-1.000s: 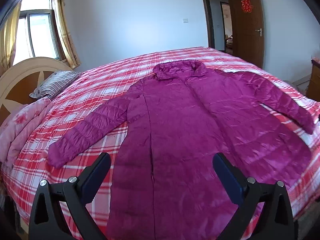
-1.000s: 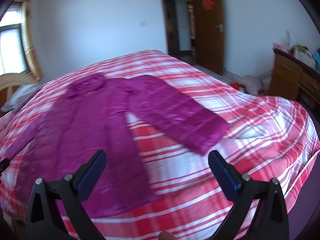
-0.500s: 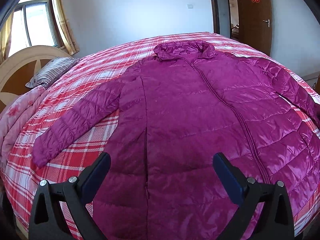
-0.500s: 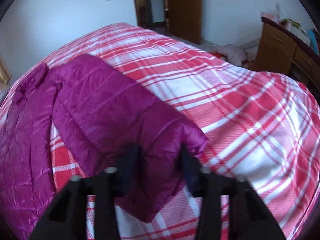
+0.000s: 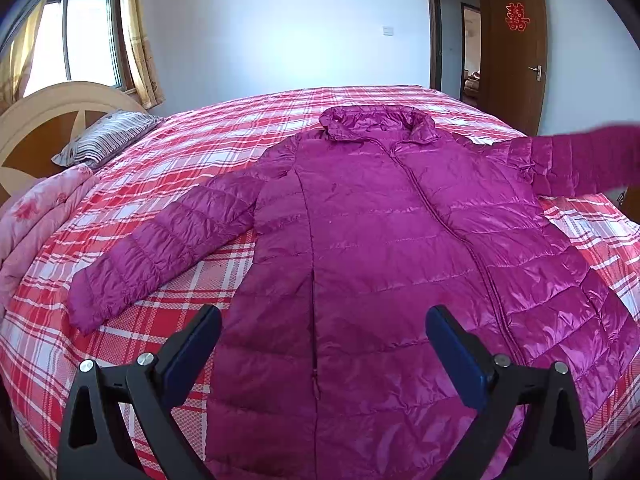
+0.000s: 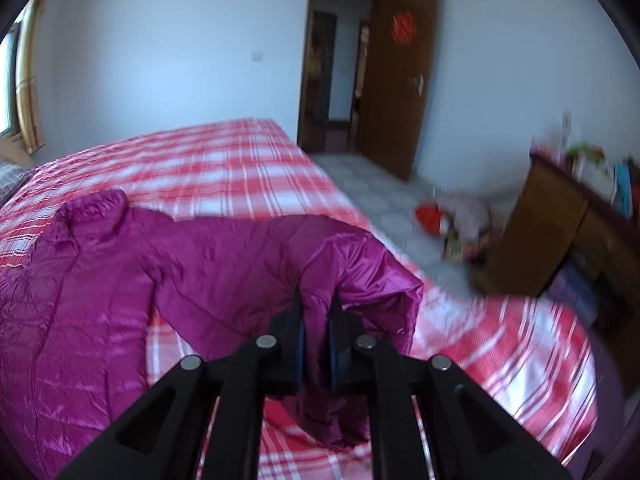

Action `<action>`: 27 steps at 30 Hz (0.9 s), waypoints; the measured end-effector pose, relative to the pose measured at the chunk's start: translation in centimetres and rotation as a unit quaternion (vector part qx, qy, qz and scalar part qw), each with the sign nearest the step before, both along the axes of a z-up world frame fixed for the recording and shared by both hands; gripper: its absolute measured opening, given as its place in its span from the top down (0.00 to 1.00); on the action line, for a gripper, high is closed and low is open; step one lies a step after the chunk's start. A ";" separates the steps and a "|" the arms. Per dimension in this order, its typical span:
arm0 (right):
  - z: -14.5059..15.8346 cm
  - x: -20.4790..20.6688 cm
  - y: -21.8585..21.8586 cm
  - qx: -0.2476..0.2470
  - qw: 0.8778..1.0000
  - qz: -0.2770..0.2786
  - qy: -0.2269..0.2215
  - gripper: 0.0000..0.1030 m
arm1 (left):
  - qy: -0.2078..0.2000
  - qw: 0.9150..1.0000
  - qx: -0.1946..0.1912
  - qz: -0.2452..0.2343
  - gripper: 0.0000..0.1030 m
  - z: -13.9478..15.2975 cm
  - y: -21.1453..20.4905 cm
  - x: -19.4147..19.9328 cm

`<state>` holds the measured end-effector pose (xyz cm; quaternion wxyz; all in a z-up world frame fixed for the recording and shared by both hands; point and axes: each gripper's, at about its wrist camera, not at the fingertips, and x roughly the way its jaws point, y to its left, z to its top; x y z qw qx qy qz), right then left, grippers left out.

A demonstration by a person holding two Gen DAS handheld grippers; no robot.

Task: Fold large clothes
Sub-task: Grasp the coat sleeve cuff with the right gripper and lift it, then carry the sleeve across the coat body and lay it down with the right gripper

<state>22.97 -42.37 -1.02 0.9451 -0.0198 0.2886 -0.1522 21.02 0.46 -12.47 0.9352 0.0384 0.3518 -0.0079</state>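
Right tongs [image 6: 318, 316], clamped on the coat's sleeve [image 6: 360, 268], have now lifted it; left tongs [image 5: 322, 344] stay wide.

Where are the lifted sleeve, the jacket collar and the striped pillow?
lifted sleeve [image 6: 320, 276]: right wrist view, cuff end above the closed fingers.
jacket collar [image 5: 376, 122]: left wrist view, middle of collar.
striped pillow [image 5: 106, 138]: left wrist view, pillow top.

The black left gripper [image 5: 323, 344] hovers with blue-padded jaws spread wide, while the black right gripper [image 6: 318, 320] pinches the shiny magenta quilted sleeve [image 6: 352, 268].
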 end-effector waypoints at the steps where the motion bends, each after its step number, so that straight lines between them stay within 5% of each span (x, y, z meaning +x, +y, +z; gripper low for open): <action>1: 1.2 0.3 1.3 -0.018 1.000 0.012 -0.010 0.89 | 0.001 1.000 -0.001 0.002 0.01 -0.1 0.3 0.0; 5: 4.5 1.2 7.8 -0.091 0.992 0.077 -0.042 0.89 | 0.003 1.000 -0.005 0.012 0.01 -0.3 1.4 0.2; 11: 4.6 3.5 17.6 -0.145 0.972 0.181 -0.036 0.89 | 0.006 1.000 -0.011 0.026 0.01 -0.3 3.3 0.3; 16: 1.5 5.9 24.3 -0.170 0.954 0.249 -0.007 0.89 | 0.014 0.999 -0.008 0.031 0.01 -0.9 4.7 0.3; 27: -7.2 9.6 34.2 -0.142 0.929 0.331 0.086 0.89 | 0.038 0.998 -0.005 0.050 0.01 -2.5 7.5 2.0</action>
